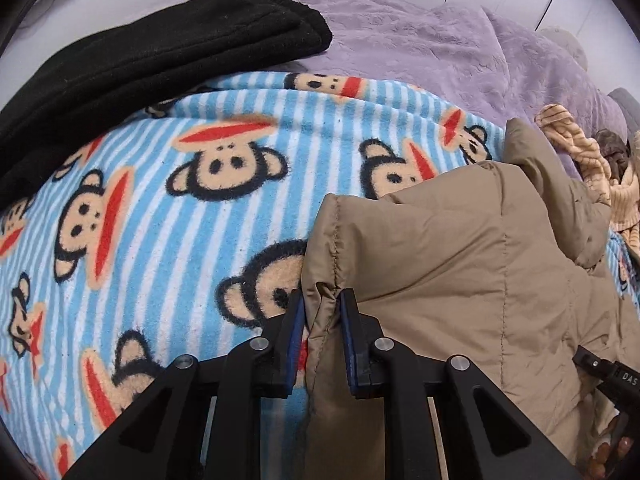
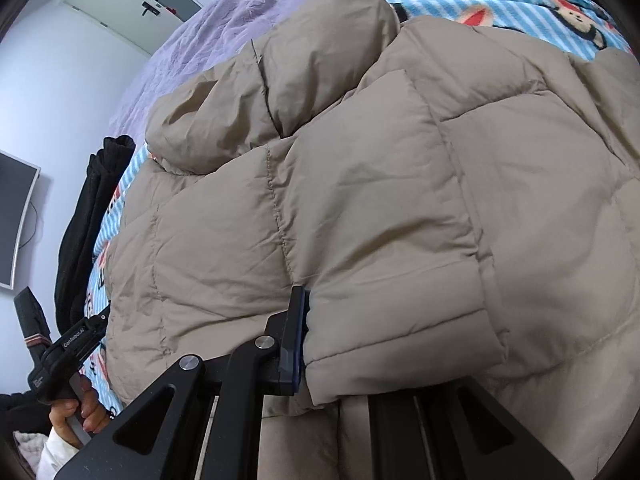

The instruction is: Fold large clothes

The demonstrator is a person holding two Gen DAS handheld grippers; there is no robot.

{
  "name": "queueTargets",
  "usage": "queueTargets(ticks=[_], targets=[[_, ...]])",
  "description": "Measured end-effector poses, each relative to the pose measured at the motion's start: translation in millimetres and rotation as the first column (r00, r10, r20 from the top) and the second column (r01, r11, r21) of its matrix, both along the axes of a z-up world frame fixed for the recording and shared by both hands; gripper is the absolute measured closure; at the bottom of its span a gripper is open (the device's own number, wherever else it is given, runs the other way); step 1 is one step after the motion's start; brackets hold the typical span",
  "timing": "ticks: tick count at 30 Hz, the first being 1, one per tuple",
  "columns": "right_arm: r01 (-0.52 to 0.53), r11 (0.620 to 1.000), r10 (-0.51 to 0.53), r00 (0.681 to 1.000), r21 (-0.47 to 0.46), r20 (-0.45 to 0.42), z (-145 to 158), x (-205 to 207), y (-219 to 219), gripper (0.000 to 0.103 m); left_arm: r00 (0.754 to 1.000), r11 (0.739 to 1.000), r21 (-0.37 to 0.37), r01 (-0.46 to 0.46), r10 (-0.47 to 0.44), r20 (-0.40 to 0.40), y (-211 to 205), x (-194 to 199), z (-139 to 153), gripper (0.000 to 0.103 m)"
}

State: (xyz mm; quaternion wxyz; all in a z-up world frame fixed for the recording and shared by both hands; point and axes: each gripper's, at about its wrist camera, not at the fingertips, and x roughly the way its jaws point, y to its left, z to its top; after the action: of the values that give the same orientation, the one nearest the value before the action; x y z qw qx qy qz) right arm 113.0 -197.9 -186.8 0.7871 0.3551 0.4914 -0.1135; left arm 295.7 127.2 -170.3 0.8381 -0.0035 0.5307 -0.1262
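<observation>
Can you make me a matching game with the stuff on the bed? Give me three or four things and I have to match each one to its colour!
Things:
1. puffy jacket
2. folded clothes
3. monkey blanket
4. bed cover

Colours:
A. purple
B. black
C. tan
D. blue and white stripes

Right pairs: 1-C, 2-B, 3-D, 4-A

Bonus: the left tool is pinching the jacket's edge!
</observation>
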Motion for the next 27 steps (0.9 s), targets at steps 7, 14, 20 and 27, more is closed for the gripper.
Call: queueTargets(ticks=[7, 14, 20, 27], targets=[[-0.009, 0.999, 0.01, 1.0, 0.051, -0.024, 7, -13, -20, 0.073, 0.993, 0.996, 0.047, -0.072, 0.067, 0.095, 19, -18, 40, 0.083], [0.154, 0.98, -0.158, 0.987, -0.129, -0.014, 50, -71, -58, 0.05, 0.999, 1.0, -0.022, -0.003, 0.004, 0.048, 25, -43, 53, 0.083], [0.006, 0.984, -0.001, 1.0, -0.178, 0.031, 63, -48, -41, 0.076, 0.999, 0.999, 0.03, -0.031, 0.032, -0.031, -5, -57, 3, 0.083], [-0.027, 0.984, 0.019, 0.999, -0.178, -0.051, 19, -44, -31, 0.093, 1.0, 0.994, 0.105, 0.009, -0.009, -0.006, -13, -60, 3, 0.083]])
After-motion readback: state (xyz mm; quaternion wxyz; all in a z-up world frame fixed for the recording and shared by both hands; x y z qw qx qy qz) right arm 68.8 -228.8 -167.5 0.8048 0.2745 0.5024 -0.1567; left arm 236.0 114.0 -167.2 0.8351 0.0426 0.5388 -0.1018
